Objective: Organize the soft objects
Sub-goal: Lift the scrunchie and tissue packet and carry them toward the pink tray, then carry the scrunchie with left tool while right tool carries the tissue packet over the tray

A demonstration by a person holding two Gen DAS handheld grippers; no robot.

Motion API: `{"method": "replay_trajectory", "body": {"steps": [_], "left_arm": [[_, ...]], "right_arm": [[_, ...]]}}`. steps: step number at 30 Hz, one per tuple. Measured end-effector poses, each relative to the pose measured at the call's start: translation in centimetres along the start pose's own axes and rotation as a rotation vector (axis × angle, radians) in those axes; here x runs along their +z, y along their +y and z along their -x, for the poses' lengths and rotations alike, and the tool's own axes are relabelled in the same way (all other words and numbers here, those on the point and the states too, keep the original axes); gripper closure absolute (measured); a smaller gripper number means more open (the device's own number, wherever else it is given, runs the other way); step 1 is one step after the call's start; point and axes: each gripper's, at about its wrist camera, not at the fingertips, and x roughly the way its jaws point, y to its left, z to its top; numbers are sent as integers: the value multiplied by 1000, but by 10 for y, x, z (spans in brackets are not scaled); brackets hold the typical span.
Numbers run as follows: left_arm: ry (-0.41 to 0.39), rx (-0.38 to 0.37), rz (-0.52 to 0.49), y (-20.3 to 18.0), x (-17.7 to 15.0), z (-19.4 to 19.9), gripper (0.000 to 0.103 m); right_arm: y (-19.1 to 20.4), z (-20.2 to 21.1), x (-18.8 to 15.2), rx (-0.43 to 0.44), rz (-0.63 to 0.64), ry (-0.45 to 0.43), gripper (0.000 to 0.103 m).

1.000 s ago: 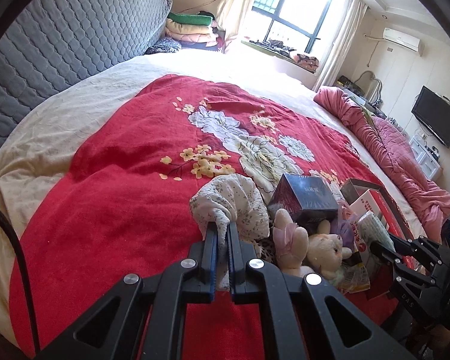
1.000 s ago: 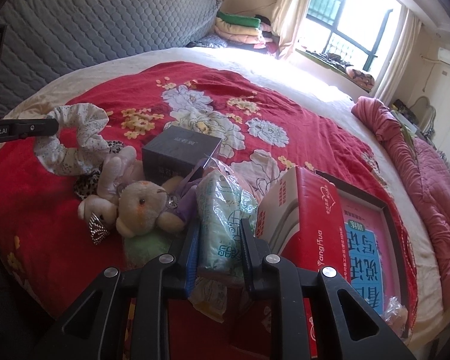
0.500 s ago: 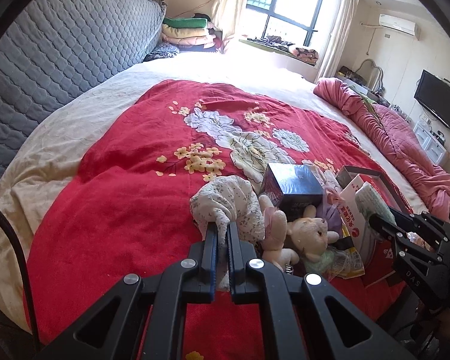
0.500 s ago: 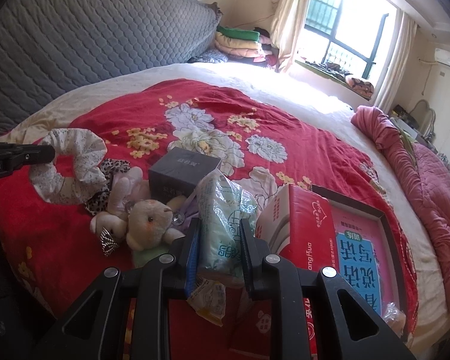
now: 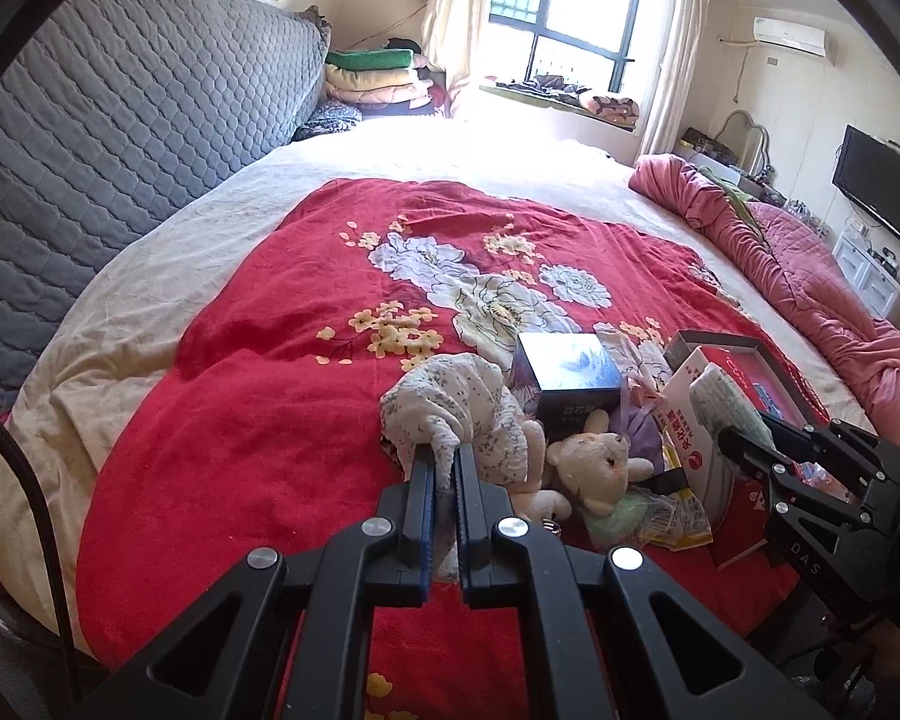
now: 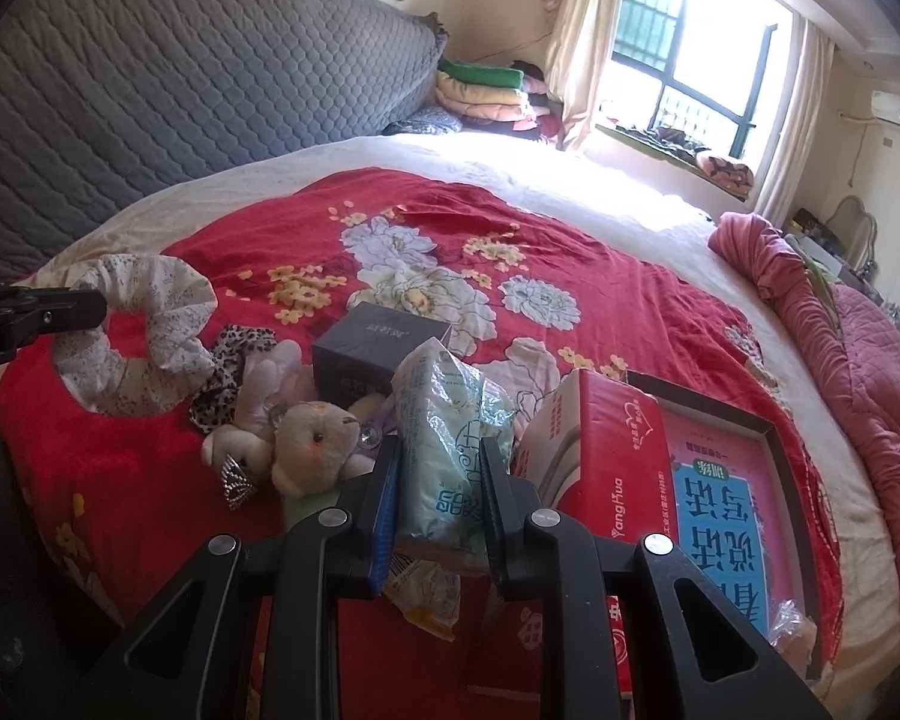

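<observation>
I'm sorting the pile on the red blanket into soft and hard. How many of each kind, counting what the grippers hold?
Scrunchies: 2 (white floral, leopard-print)
Plush toys: 2 (cream bear, pale pink toy)
Tissue packs: 1
Boxes: 3 (dark box, red box, open tray box)
Total: 8

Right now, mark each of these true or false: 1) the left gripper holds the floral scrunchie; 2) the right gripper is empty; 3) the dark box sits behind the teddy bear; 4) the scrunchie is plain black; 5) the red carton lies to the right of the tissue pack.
1) True: the left gripper is clamped on the floral scrunchie.
2) False: the right gripper is shut on a pale green tissue pack.
3) True: the dark box sits just beyond the teddy bear.
4) False: it is white with a small floral print.
5) True: the red carton lies right of the pack in the right wrist view.
</observation>
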Motion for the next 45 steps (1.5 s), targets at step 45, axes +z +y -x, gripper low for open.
{"method": "replay_trajectory", "body": {"steps": [45], "left_arm": [[-97,-111,-173,-142,64,59,97]], "right_arm": [[-83,93,15,-42,-205,-247,78]]}}
